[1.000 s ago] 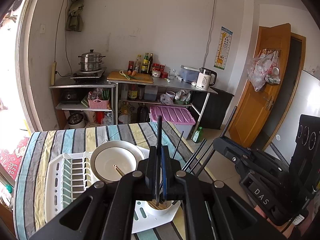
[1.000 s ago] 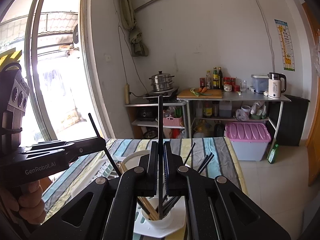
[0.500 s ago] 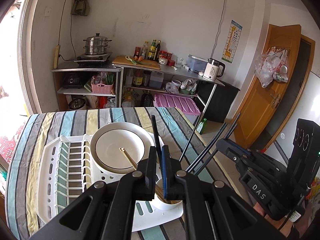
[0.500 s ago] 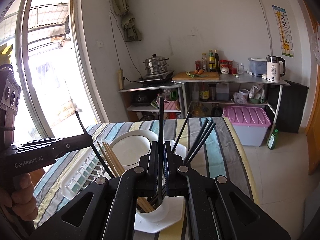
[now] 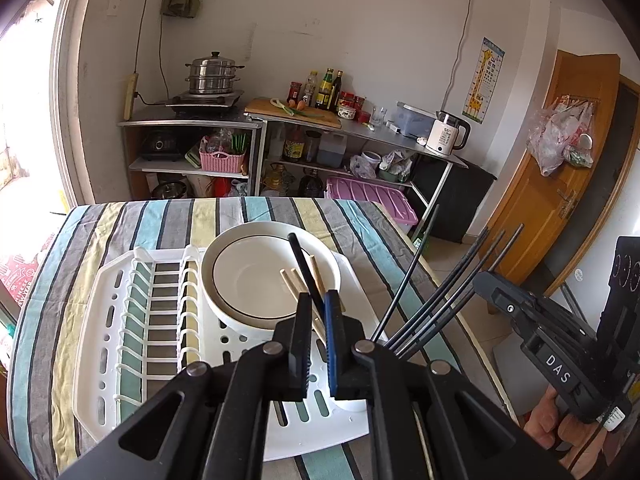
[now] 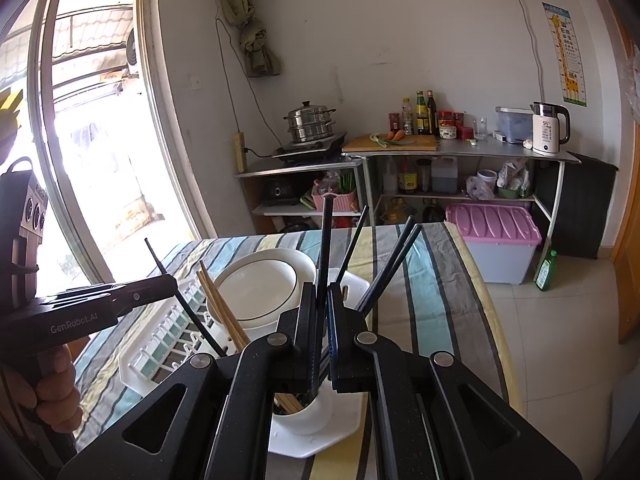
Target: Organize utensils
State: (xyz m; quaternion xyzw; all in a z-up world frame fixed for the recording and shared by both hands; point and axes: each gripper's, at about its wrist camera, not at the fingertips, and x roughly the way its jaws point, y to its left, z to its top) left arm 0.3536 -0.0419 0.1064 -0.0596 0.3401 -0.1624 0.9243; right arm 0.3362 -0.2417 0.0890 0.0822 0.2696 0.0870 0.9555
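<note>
A white dish rack (image 5: 132,344) lies on the striped table, with a white holder cup (image 6: 308,412) at its near corner. My left gripper (image 5: 317,300) is shut on a black chopstick (image 5: 304,268) that tilts up to the left over the cup. My right gripper (image 6: 322,292) is shut on another black chopstick (image 6: 326,240), upright, its lower end in the cup. Several black chopsticks (image 5: 444,292) and wooden chopsticks (image 6: 220,308) stand fanned in the cup. A white bowl (image 5: 256,276) sits in the rack behind them.
The striped tablecloth (image 5: 120,232) covers the table; its right edge drops to a tiled floor (image 6: 560,320). Behind stand metal shelves with a steamer pot (image 5: 214,72), bottles, a kettle (image 5: 446,136) and a pink-lidded bin (image 6: 492,236). A door (image 5: 568,152) is at right.
Both grippers have lowered toward the cup with their chopsticks. The left chopstick has tilted further left; the views look down more on the rack.
</note>
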